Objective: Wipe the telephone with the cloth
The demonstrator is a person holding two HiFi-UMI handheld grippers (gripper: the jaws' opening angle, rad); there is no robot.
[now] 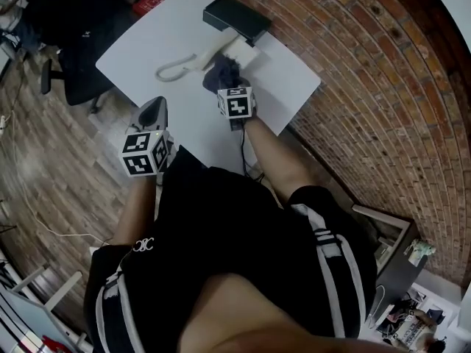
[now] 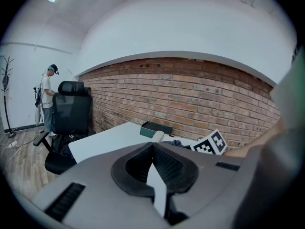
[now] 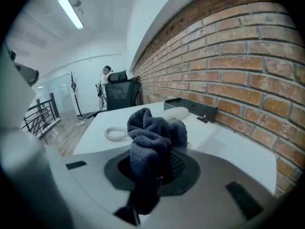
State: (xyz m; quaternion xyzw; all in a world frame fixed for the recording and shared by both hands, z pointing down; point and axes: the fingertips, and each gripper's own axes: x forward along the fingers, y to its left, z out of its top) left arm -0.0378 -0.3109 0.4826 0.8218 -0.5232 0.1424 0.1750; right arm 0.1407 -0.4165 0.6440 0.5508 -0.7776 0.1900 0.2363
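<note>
A white telephone [image 1: 237, 50] sits at the far side of the white table [image 1: 147, 50], its handset [image 1: 210, 52] lying to the left with a curled cord [image 1: 171, 71]. My right gripper [image 1: 230, 87] is shut on a dark blue cloth [image 1: 221, 73], which rests just in front of the phone. In the right gripper view the bunched cloth [image 3: 150, 132] stands up between the jaws, with the handset [image 3: 177, 112] close behind it. My left gripper [image 1: 156, 107] hangs over the table's near edge, away from the phone, its jaws [image 2: 153, 149] shut on nothing.
A black box [image 1: 237, 17] lies behind the phone against the brick wall [image 1: 353, 72]. A black office chair [image 1: 77, 65] stands left of the table, and a red item [image 1: 149, 1] lies near the far corner. A person [image 2: 46, 101] stands far off by the chair.
</note>
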